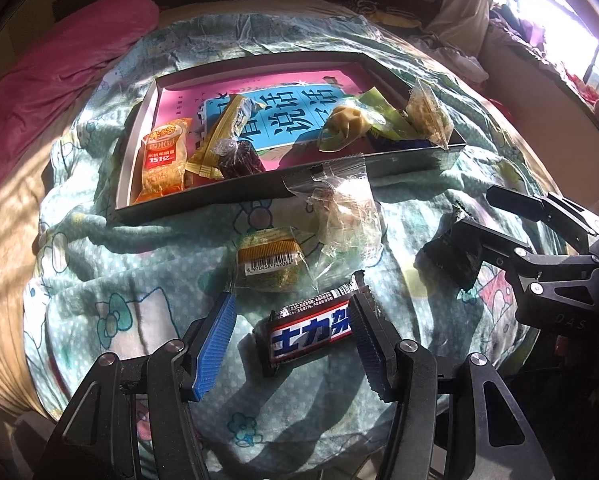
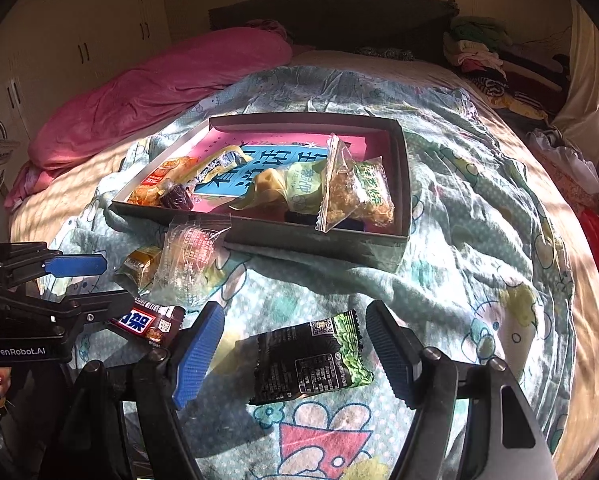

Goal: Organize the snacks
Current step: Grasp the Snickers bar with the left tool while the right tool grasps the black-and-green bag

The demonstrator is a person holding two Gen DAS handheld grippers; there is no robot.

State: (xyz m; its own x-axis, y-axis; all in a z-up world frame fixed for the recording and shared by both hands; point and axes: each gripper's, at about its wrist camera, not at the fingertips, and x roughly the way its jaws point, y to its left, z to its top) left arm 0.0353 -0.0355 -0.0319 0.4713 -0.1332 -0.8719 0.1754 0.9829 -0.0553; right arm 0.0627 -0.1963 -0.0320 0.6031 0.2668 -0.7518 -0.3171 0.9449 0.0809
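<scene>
box point(image 1: 203, 204) is seen mid-quilt, far side | black-green packet point(image 2: 311, 356) lies between spread right gripper point(image 2: 295, 352) pads, untouched, long axis crosswise | chocolate bar point(image 1: 311, 334) lies within spread left gripper point(image 1: 295, 340), beside one pad

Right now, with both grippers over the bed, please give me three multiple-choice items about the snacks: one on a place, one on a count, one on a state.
1. Where does the chocolate bar lie?
A. in the box
B. on the blanket, between the left gripper's jaws
C. on the pink pillow

2. How many snacks lie on the blanket, outside the box?
A. two
B. four
C. six

3. How do the right gripper's jaws stand?
A. open, on either side of the black and green packet
B. shut on the packet
C. shut, empty

Answers: 1 B, the bar lies on the blanket between the blue pads. 2 B, the bar, black packet, barcode cake and clear bag. 3 A, gaps show on both sides of the packet.
</scene>
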